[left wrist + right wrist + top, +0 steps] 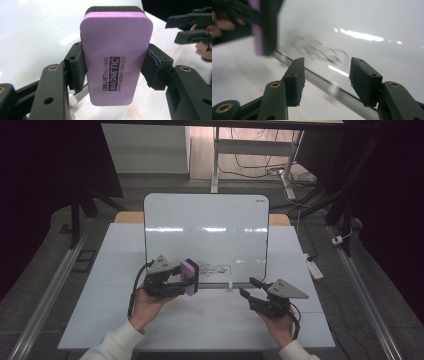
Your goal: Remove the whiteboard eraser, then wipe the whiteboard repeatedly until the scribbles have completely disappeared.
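Holding the purple magnetic whiteboard eraser [116, 58] clamped across its narrow sides in my left gripper [186, 278], pads [76, 67] pressed tight, black felt face turned toward the whiteboard [206, 220]. Eraser sits at the lower left part of the board, just beside the black scribble [216, 269], not yet over it as far as the high view lets me judge. Right gripper [251, 287] has its jaws apart with nothing between them; it hangs in front of the board's lower edge, near the small white tray clip [230, 285], over the white table [210, 325]. Right gripper view is smeared, but the scribble reads whole there too. My judgement: pickup is done, eraser is brought to the marks, wiping itself has not begun. Left to do: press felt to board, sweep across the scribble until the surface is clean, then put the eraser down.
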A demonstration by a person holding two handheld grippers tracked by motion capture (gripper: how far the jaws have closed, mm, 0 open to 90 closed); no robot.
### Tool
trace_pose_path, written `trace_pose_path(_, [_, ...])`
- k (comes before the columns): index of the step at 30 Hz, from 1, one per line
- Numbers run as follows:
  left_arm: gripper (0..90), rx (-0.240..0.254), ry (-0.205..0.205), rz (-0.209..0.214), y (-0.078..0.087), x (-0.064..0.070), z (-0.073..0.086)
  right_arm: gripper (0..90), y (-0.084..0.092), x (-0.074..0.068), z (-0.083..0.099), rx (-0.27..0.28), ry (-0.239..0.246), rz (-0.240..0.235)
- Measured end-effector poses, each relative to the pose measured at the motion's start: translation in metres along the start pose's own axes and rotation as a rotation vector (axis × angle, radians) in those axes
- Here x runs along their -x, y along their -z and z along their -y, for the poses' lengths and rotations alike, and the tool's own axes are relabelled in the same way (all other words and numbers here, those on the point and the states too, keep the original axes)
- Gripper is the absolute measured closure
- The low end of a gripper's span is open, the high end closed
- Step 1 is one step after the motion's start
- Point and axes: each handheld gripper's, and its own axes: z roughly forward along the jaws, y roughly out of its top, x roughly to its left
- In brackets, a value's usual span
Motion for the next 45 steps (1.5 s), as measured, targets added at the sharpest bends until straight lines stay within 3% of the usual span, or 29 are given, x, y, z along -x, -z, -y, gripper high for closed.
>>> trace_pose_path(6, [41.5,-0.007,-0.021,-0.026,0.004,-0.006,-0.002,37.6,0.014,0.019,0.013,-0.066,0.022,0.026])
trace_pose_path(10, [41.5,-0.019,-0.058,-0.06,0.007,-0.008,-0.004,36.0,0.019,0.023,0.017,-0.084,0.046,0.035])
trace_pose_path(26, [41.4,-0.04,-0.113,-0.109,0.014,-0.011,-0.01,35.2,0.022,0.033,0.023,-0.072,0.029,0.057])
trace_pose_path(32, [41.5,-0.08,-0.177,-0.139,0.011,-0.006,-0.016,35.2,0.022,0.034,0.023,-0.073,0.03,0.058])
trace_pose_path(41, [41.5,-0.148,-0.292,-0.259,-0.007,0.003,-0.021,35.2,0.02,0.033,0.024,-0.081,0.034,0.057])
trace_pose_path(45, [41.5,-0.194,-0.324,-0.309,-0.018,0.001,-0.024,35.1,0.02,0.034,0.024,-0.079,0.029,0.056])
